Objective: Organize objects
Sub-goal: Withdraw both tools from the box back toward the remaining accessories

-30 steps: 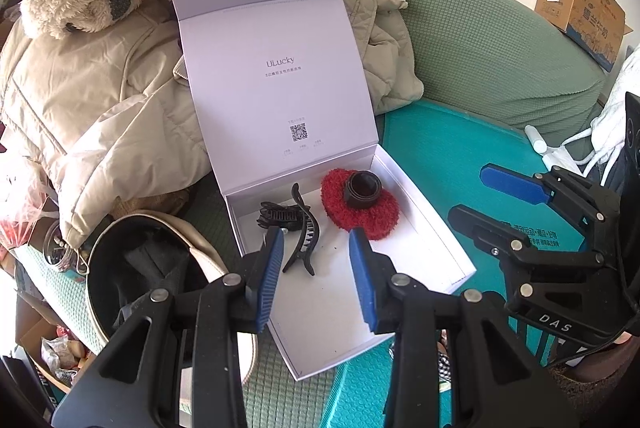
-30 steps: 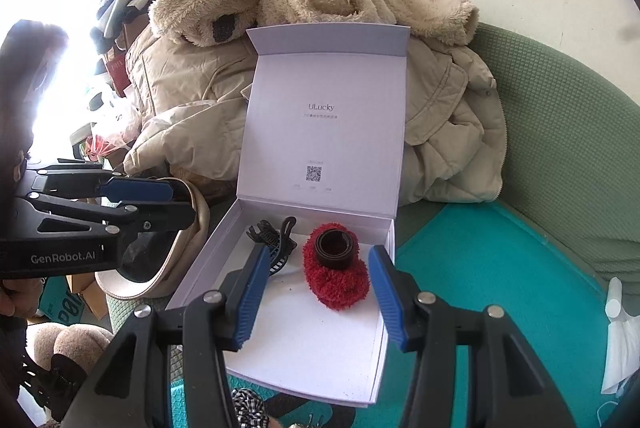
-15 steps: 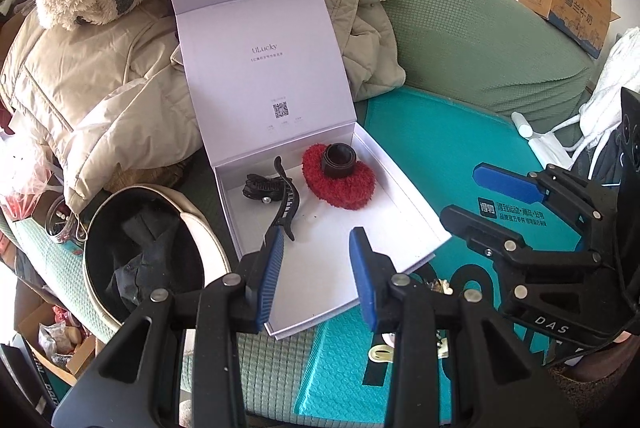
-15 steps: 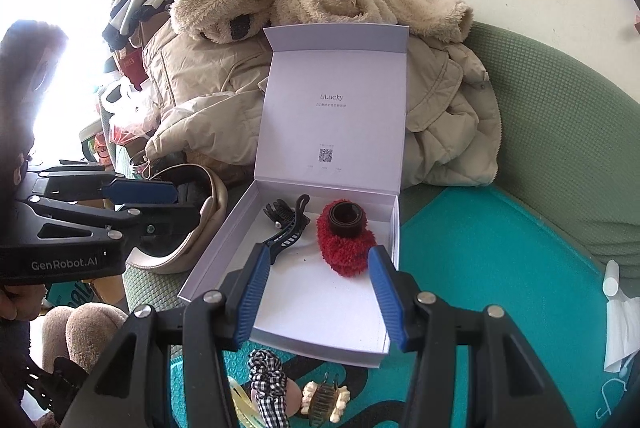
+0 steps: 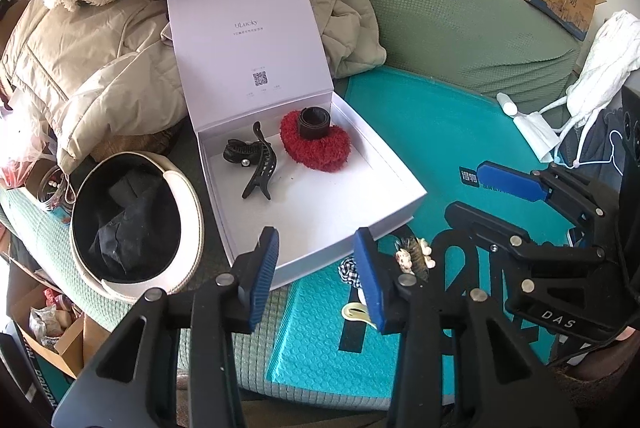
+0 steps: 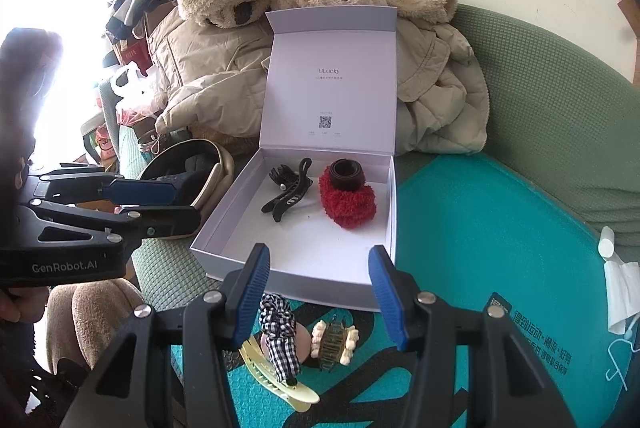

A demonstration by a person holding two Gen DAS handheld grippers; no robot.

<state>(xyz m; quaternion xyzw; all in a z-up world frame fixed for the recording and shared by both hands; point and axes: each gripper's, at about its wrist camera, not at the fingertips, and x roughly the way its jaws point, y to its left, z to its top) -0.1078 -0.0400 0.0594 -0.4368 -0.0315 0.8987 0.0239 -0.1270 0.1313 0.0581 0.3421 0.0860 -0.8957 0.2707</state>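
Both claws hover empty over hair accessories beside an open white gift box.

Left claw and right claw gape wide, holding nothing. Near, on the teal bubble mailer, lie a black-and-white gingham scrunchie, a pale yellow clip and a pearl-trimmed claw clip. Farther, the white cardboard box holds a black plastic hair clip left of a fuzzy red scrunchie.

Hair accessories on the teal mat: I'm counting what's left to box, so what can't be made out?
- Left wrist view: left gripper finger hides most of the checked scrunchie.
- Right wrist view: yellow clip lies partly under the scrunchie and finger.
- Lid print: too small to read.
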